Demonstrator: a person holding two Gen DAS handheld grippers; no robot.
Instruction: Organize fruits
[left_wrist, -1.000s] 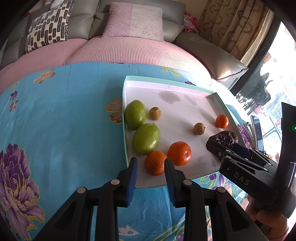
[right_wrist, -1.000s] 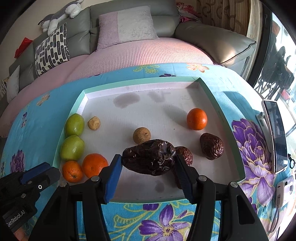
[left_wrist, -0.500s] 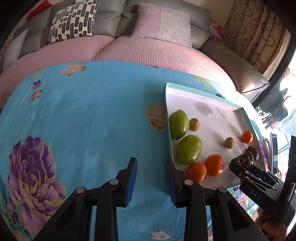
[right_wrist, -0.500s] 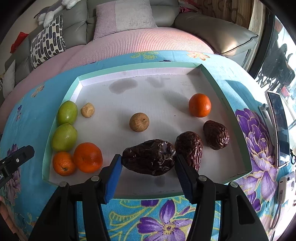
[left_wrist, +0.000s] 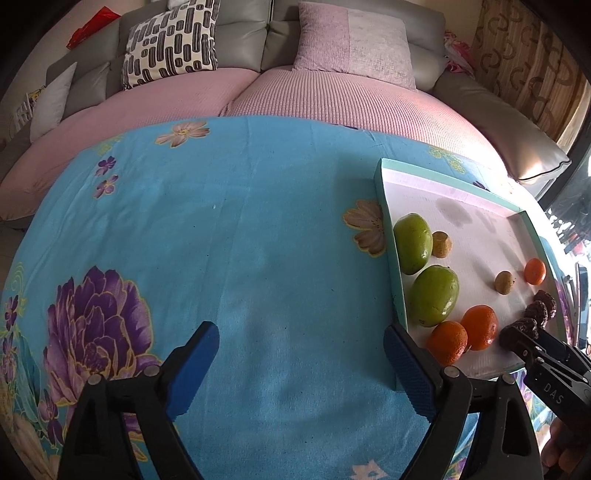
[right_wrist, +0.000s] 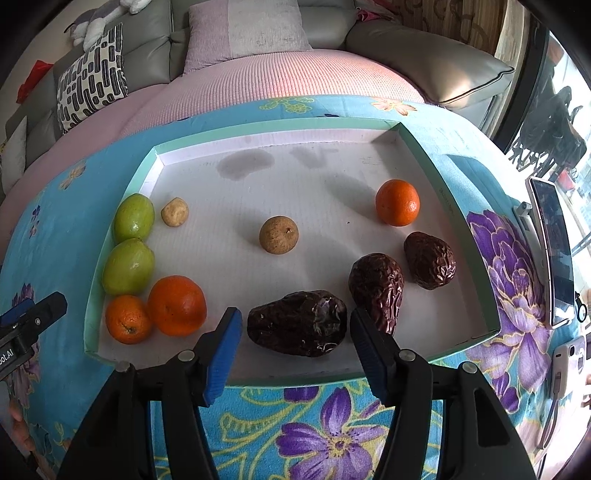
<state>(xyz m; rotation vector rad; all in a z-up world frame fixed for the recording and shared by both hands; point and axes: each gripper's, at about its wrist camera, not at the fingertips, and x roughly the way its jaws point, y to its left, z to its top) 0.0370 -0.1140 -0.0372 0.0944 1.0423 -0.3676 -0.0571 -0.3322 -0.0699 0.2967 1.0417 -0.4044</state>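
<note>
Right gripper (right_wrist: 295, 332) spread around 1 date (right_wrist: 298, 323), perhaps not touching; left gripper (left_wrist: 301, 365) wide.

Three dates (right_wrist: 298, 323), three oranges (right_wrist: 398, 202), two green fruits (right_wrist: 133, 217), two longans (right_wrist: 278, 235)

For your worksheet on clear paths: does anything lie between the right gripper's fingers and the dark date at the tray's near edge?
Nothing visible does. The date lies between the open right gripper fingers; another date sits just right of it.
</note>
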